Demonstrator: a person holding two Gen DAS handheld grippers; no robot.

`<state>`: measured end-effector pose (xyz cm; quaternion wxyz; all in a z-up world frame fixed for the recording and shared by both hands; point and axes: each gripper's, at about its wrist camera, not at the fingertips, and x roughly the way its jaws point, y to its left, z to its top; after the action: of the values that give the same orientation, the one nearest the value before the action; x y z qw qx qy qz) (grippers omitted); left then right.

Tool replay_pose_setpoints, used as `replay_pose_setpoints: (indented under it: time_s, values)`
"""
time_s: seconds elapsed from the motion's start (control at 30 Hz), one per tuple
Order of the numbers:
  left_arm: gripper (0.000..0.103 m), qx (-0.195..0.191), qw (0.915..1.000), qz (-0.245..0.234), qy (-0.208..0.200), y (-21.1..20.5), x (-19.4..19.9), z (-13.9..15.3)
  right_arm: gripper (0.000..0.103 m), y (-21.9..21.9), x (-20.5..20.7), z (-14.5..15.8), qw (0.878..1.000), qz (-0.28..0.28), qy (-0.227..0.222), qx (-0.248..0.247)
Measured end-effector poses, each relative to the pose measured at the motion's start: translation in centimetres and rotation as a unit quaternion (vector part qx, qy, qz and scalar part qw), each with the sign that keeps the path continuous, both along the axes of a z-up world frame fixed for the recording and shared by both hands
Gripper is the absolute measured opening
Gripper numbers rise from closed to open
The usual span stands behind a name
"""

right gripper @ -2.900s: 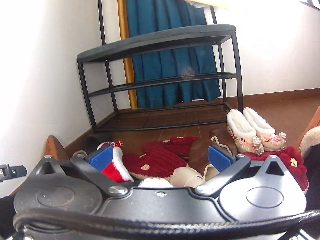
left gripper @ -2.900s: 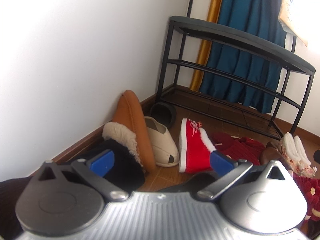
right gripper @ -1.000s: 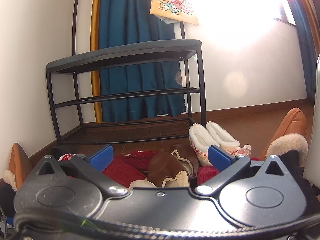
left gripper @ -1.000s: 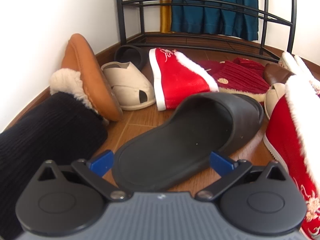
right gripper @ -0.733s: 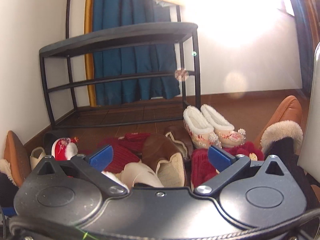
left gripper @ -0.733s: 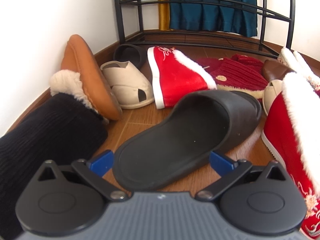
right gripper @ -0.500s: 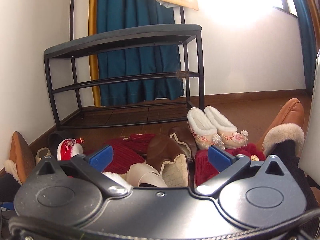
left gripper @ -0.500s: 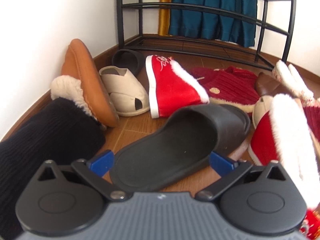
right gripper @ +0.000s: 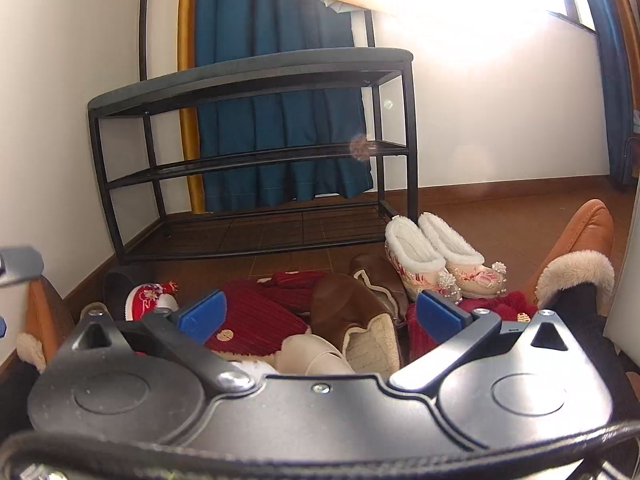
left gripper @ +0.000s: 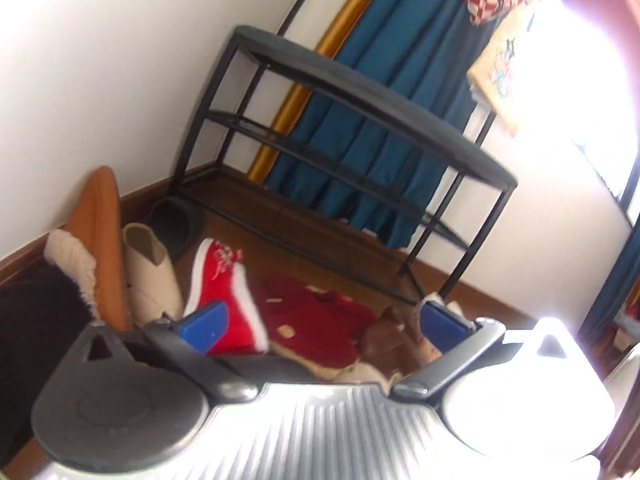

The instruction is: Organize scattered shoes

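Note:
Shoes lie scattered on the wood floor in front of a black three-tier shoe rack [left gripper: 360,92] [right gripper: 256,68], whose shelves hold nothing. In the left wrist view I see a red embroidered shoe [left gripper: 224,280], a beige slipper [left gripper: 152,276], a dark red knit slipper [left gripper: 316,320] and a tan boot [left gripper: 100,224] against the wall. My left gripper [left gripper: 320,324] is open and empty, raised and tilted above them. My right gripper [right gripper: 320,316] is open and empty over brown slippers [right gripper: 352,312] and a dark red knit slipper [right gripper: 252,320]. White furry embroidered slippers [right gripper: 432,256] stand at the right.
A white wall [left gripper: 100,60] runs along the left with a brown baseboard. A teal curtain [right gripper: 276,120] hangs behind the rack. A second tan fur-lined boot [right gripper: 576,256] stands at the far right. A black slide [left gripper: 172,224] lies by the rack's left leg.
My left gripper has lifted and tilted up from the black slide on the floor, which has dropped out of its view. The right gripper has shifted only slightly.

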<state>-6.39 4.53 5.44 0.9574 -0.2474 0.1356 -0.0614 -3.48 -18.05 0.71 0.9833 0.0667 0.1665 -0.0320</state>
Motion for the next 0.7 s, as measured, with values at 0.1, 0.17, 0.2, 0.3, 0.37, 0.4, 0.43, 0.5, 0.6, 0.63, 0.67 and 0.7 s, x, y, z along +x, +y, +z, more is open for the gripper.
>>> replay_pose_setpoints:
  time_s: [0.1, 0.17, 0.2, 0.3, 0.37, 0.4, 0.43, 0.5, 0.6, 0.63, 0.67, 0.7]
  values:
    - [0.103, -0.032, 0.9987, 0.023, -0.031, -0.3, -0.8, 1.5, 0.103, 0.8, -0.2, 0.5, 1.0, 0.007, -0.011, 0.0]
    - [0.103, -0.046, 0.9968, 0.029, -0.058, -0.4, -1.5, 1.9, 0.103, 1.1, -0.3, 0.8, 1.0, 0.011, -0.015, 0.003]
    - [0.103, -0.044, 0.9959, 0.03, -0.073, -0.7, -1.8, 2.1, 0.103, 1.2, -0.4, 0.9, 1.0, 0.014, -0.015, 0.006]
    - [0.103, -0.028, 0.9946, 0.001, -0.1, -1.8, -2.0, 1.8, 0.103, 1.5, -0.6, 1.1, 1.0, 0.022, -0.016, 0.014]
    - [0.103, -0.024, 0.9942, -0.013, -0.104, -2.4, -1.9, 1.3, 0.103, 1.7, -0.7, 1.3, 0.999, 0.029, -0.019, 0.022]
    - [0.103, -0.024, 0.9936, -0.016, -0.109, -2.7, -1.9, 1.0, 0.103, 1.8, -0.7, 1.4, 0.999, 0.032, -0.021, 0.026]
    - [0.103, -0.024, 0.993, -0.019, -0.114, -2.9, -1.9, 0.7, 0.103, 1.9, -0.8, 1.5, 0.999, 0.035, -0.023, 0.029]
    - [0.103, -0.033, 0.9915, -0.026, -0.123, -3.2, -1.8, 0.1, 0.103, 2.1, -1.0, 1.7, 0.998, 0.039, -0.024, 0.033]
    - [0.103, -0.046, 0.9907, -0.037, -0.122, -3.4, -1.5, -0.5, 0.103, 2.5, -1.1, 2.0, 0.998, 0.048, -0.026, 0.039]
    - [0.103, -0.047, 0.9904, -0.039, -0.124, -3.4, -1.3, -0.8, 0.103, 2.7, -1.1, 2.1, 0.998, 0.051, -0.026, 0.041]
    - [0.103, -0.042, 0.9905, -0.037, -0.126, -3.5, -1.1, -1.1, 0.103, 2.8, -1.1, 2.2, 0.997, 0.053, -0.026, 0.042]
    - [0.103, -0.035, 0.9901, -0.035, -0.132, -3.5, -1.0, -1.3, 0.103, 2.9, -1.1, 2.2, 0.997, 0.054, -0.026, 0.042]
